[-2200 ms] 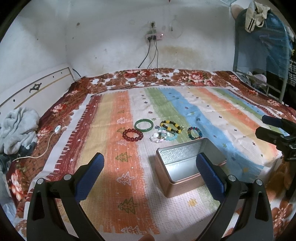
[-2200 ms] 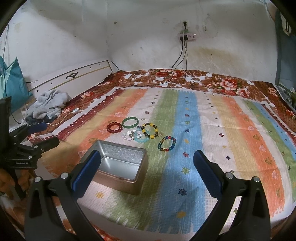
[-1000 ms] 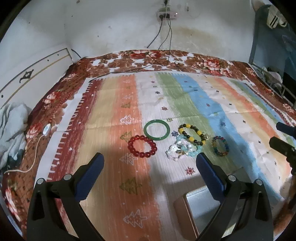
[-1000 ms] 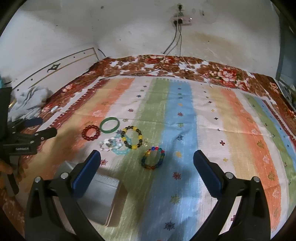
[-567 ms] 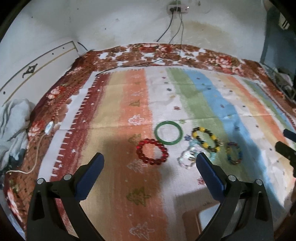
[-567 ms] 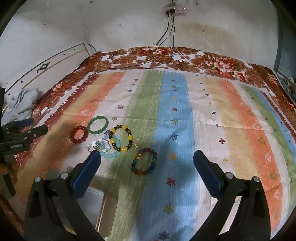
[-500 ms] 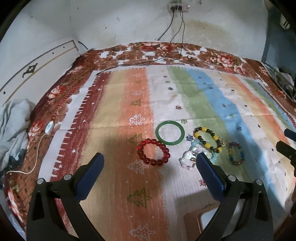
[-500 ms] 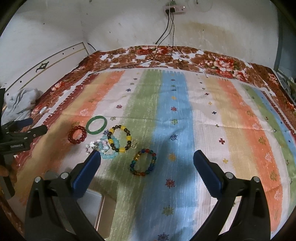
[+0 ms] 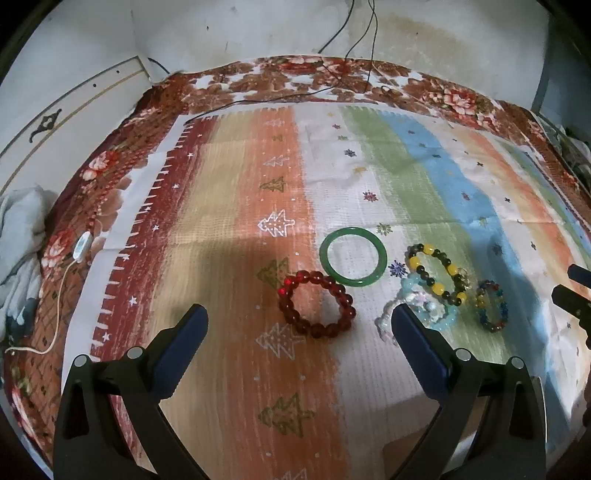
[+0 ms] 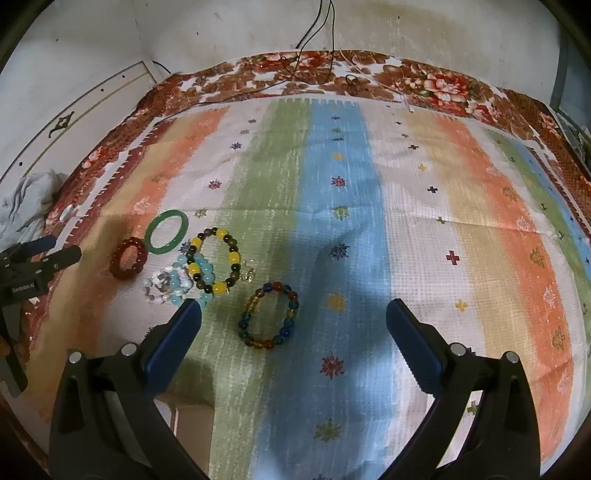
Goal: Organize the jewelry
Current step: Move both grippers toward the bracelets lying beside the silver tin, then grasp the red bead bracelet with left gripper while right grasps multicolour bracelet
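Several bracelets lie on a striped cloth (image 9: 236, 229). In the left wrist view my open left gripper (image 9: 299, 325) hovers with the red bead bracelet (image 9: 317, 304) between its fingers; a green bangle (image 9: 353, 257), a yellow-and-dark bead bracelet (image 9: 437, 273), a pale blue-white bead bracelet (image 9: 417, 306) and a multicolour bead bracelet (image 9: 490, 305) lie beyond and to the right. In the right wrist view my open right gripper (image 10: 293, 317) hovers over the multicolour bracelet (image 10: 269, 315); the others (image 10: 214, 260) lie to its left. The metal tin (image 10: 192, 432) is mostly hidden under the grippers.
A floral bedspread (image 9: 369, 74) borders the cloth. A grey towel (image 9: 18, 229) and a white corded switch (image 9: 82, 245) lie at the left edge. Cables (image 10: 314, 22) hang down the back wall. Each gripper shows at the edge of the other's view.
Both grippers have moved forward and down toward the bracelets, which now look larger and nearer. The tin has slipped almost out of view below. Both grippers stayed open.
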